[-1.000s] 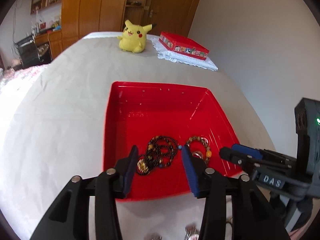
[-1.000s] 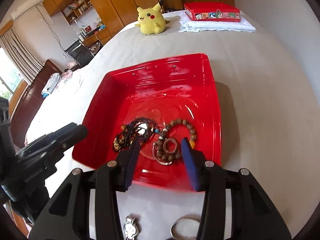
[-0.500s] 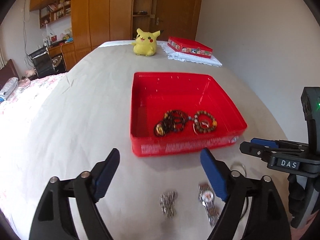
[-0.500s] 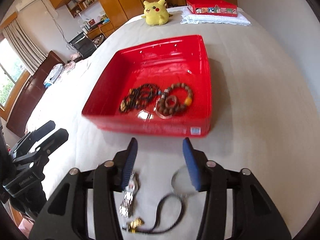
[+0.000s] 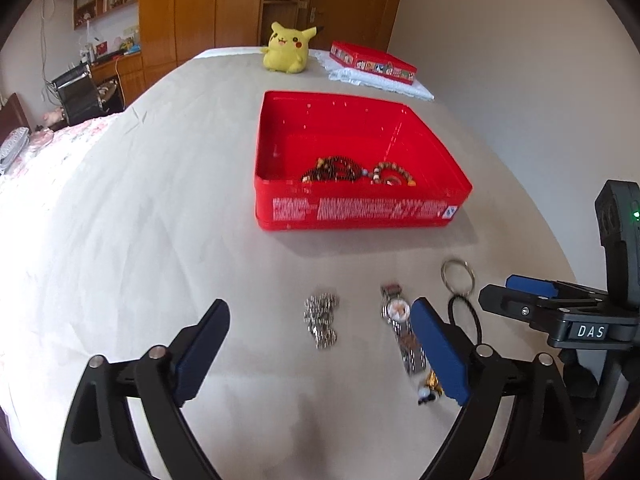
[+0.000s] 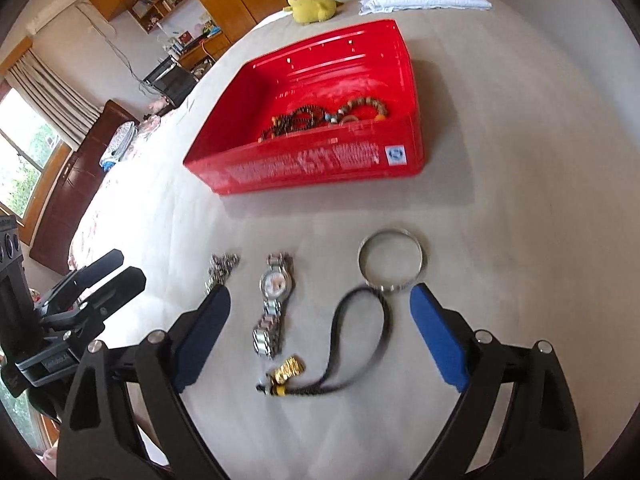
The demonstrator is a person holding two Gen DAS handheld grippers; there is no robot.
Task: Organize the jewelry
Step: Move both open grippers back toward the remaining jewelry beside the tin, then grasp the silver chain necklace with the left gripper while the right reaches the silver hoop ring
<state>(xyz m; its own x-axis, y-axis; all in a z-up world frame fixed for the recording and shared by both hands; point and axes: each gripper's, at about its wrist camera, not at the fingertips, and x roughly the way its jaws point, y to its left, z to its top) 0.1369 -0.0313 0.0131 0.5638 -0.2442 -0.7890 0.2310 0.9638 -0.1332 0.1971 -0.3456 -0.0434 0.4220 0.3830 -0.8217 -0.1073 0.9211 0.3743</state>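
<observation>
1. Claw state: left claw (image 5: 318, 354) and right claw (image 6: 320, 334) both stand wide open, holding nothing, above the loose pieces.
2. Task's things, placed against the red tray (image 6: 404, 80): a beaded necklace (image 6: 294, 120) and a bead bracelet (image 6: 366, 106) lie inside it; on its near side, outside the wall, lie a silver chain (image 5: 320, 320), a wristwatch (image 6: 275, 292), a metal bangle (image 6: 390, 260) and a black cord with a gold charm (image 6: 356, 344).
3. Step in hand, as judged: picking a loose piece for the tray. The right claw frames watch and cord; straddle one piece only.
4. Advice: close across the watch case, not the slack band; lift clear of the tray wall before release.
5. Risk: the cord overlaps the bangle and may drag it.
6. Surroundings: pale bedcover (image 5: 160, 200); beyond the tray, a yellow plush toy (image 5: 286, 48).
</observation>
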